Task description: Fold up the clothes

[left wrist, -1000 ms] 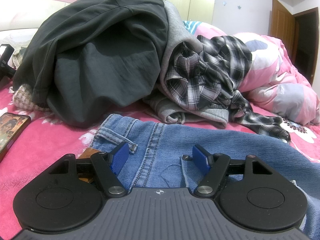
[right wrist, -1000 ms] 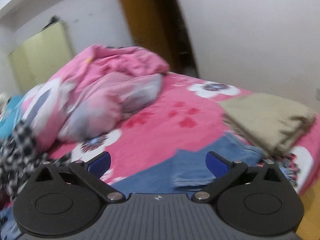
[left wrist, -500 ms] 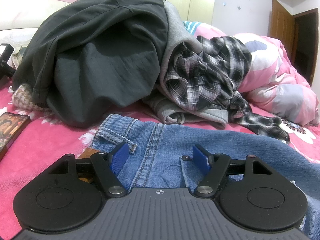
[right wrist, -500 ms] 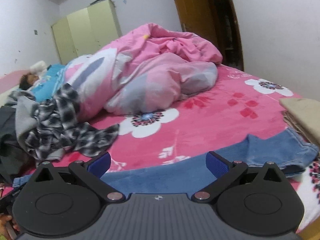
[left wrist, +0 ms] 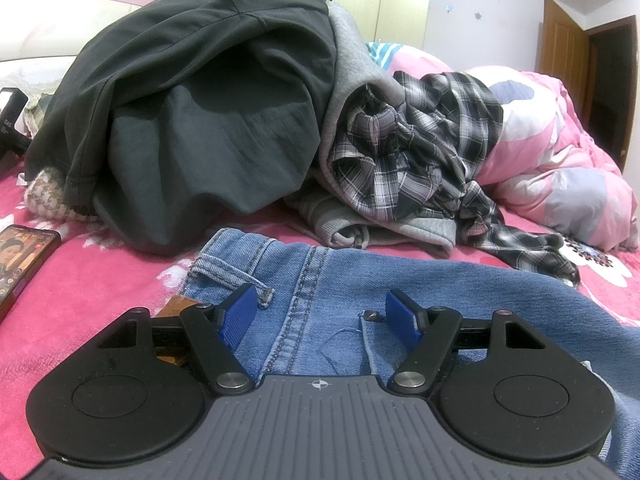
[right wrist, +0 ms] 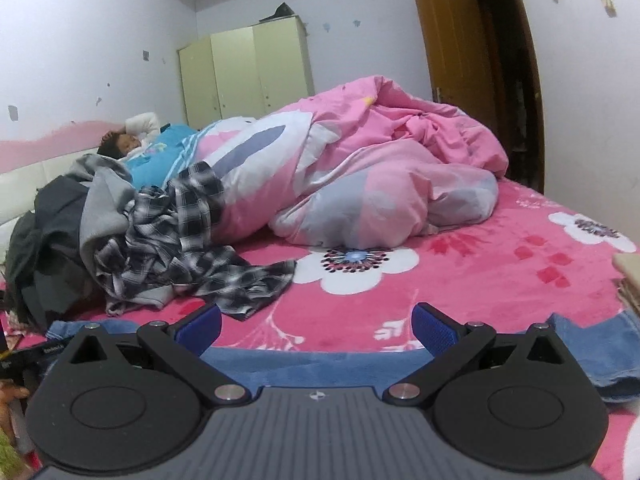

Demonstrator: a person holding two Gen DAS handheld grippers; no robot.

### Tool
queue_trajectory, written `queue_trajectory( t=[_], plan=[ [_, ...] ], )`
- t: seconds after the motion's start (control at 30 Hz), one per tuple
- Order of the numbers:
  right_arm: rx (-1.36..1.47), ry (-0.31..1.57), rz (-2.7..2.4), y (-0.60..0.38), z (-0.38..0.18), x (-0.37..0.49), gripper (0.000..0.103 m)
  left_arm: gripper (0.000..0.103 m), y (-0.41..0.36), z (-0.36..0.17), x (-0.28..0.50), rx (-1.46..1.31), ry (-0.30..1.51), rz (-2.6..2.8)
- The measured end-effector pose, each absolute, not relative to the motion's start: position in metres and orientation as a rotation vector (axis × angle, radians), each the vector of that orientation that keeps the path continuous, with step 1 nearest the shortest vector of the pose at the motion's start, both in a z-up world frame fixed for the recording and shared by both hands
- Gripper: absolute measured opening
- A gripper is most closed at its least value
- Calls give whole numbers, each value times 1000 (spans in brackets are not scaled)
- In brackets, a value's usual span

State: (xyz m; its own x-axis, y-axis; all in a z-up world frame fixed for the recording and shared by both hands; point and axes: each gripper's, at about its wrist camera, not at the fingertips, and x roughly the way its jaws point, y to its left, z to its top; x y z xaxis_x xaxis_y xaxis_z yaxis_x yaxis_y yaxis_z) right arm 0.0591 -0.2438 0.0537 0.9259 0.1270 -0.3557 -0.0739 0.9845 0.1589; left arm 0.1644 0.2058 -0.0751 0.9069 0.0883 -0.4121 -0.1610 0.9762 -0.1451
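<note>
Bed with pink flowered fleece cover (right wrist: 460,276) carrying faded blue denim jeans (left wrist: 460,300) along its near edge, left gripper (left wrist: 320,312) spread open over their waistband, right gripper (right wrist: 316,324) spread open above a leg, neither pinching cloth.

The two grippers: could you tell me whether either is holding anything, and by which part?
Nothing is held. The left gripper and right gripper both stand open over the jeans.
</note>
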Motion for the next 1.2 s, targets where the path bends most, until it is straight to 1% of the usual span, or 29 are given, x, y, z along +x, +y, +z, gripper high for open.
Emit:
queue_trajectory(
  t=[0.37,0.57,0.67,0.73,0.83,0.87,0.9,0.93,1.0,1.1,1.2],
  plan=[
    [222,412,203,-238,51,77,103,72,206,-75,165,-178,416,128],
    [73,420,374,-209,56,105,103,72,206,-75,164,-176,418,131],
    [-40,463,497,-188,47,125,95,72,205,-75,164,-173,420,132],
    [-106,508,571,-173,37,141,78,72,205,-75,164,-171,421,133],
    [-191,571,674,-151,22,164,68,72,205,-75,165,-169,423,134],
    [-221,586,711,-145,17,172,67,72,205,-75,165,-168,423,134],
    [-250,601,752,-139,13,178,62,72,205,-75,165,-168,424,133],
    [-278,616,794,-132,8,184,53,72,205,-75,165,-168,424,133],
    [-337,645,866,-120,-1,195,42,73,205,-75,165,-169,424,131],
    [-401,696,943,-103,-14,210,37,73,205,-75,166,-170,425,128],
    [-419,738,1031,-93,-22,218,37,74,205,-75,166,-168,427,127]
  ],
)
